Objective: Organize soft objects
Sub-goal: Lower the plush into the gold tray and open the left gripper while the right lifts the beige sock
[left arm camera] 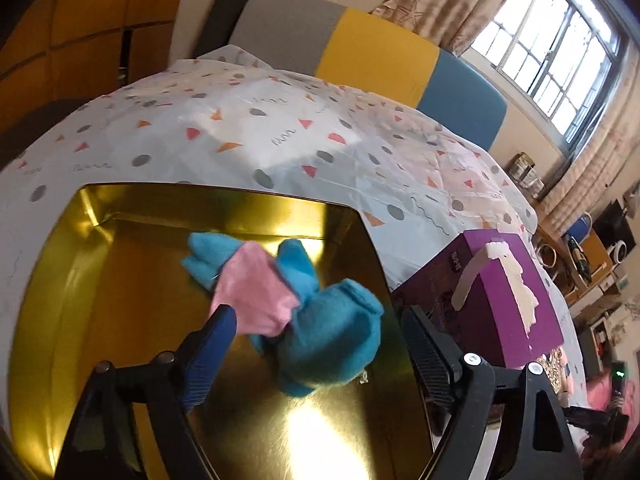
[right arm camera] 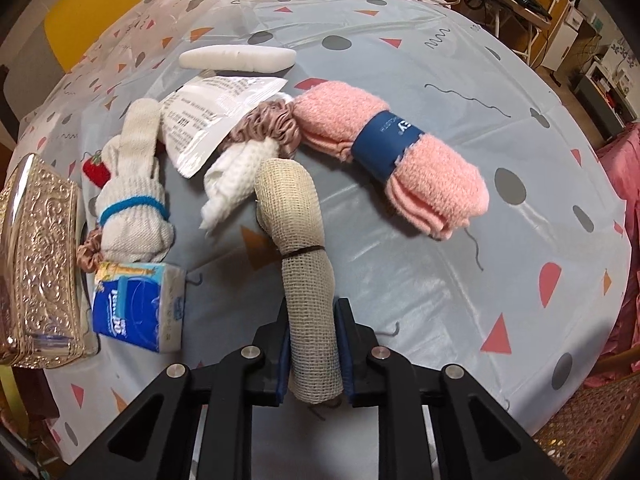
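1. A blue-and-pink fleece toy (left arm camera: 296, 312) lay inside the gold tin (left arm camera: 120, 280), the only soft item visible in it, as the left gripper (left arm camera: 316, 328) hung over it with its tongs spread wide and nothing between them.

2. The right gripper (right arm camera: 314, 344) was clenched on a beige mesh roll (right arm camera: 304, 264) bound with a dark band; whether the roll's far end touched the patterned tablecloth (right arm camera: 480, 280) could not be told.

3. Much sorting appeared to remain: a pink towel (right arm camera: 396, 160) in a blue sleeve, a white glove (right arm camera: 136, 200) with a blue stripe, a white waffle cloth (right arm camera: 236, 176), a mauve scrunchie (right arm camera: 268, 124), a white sponge bar (right arm camera: 238, 60) and a tissue pack (right arm camera: 140, 306) were spread over the table.

4. A printed plastic packet (right arm camera: 216, 116) lay over part of the pile, and an embossed metal box (right arm camera: 40, 264) stood at the table's left edge.

5. By these views, the job looked barely begun, with one piece boxed and one in hand.
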Demonstrator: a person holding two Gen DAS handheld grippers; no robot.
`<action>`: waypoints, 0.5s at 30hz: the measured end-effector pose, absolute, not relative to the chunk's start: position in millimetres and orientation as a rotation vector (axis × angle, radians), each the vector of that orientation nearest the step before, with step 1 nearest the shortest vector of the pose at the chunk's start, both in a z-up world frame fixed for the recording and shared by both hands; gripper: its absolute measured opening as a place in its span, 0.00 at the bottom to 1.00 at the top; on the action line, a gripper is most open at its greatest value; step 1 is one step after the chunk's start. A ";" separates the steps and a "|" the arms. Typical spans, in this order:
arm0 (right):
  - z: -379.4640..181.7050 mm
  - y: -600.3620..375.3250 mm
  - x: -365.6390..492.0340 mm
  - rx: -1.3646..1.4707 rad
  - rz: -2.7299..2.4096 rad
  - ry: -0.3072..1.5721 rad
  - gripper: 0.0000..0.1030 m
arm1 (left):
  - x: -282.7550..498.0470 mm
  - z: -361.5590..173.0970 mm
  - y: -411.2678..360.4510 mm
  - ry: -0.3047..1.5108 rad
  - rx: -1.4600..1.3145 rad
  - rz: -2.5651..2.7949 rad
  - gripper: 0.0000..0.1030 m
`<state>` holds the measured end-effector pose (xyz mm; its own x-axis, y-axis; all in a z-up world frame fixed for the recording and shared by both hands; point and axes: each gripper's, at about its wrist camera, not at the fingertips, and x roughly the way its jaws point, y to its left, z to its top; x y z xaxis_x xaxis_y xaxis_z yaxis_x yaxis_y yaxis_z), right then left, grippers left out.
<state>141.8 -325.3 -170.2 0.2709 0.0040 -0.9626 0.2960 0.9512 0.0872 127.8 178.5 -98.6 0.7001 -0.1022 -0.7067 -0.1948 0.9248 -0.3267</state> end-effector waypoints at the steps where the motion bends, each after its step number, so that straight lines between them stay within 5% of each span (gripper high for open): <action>1: -168.6 -322.4 139.2 0.275 -0.196 1.280 0.17 | 123.5 -96.3 179.1 0.795 -0.391 0.064 0.83; 15: -118.2 -297.8 118.1 0.326 -0.089 1.140 0.15 | 52.6 -84.5 158.1 0.787 -0.296 0.025 0.83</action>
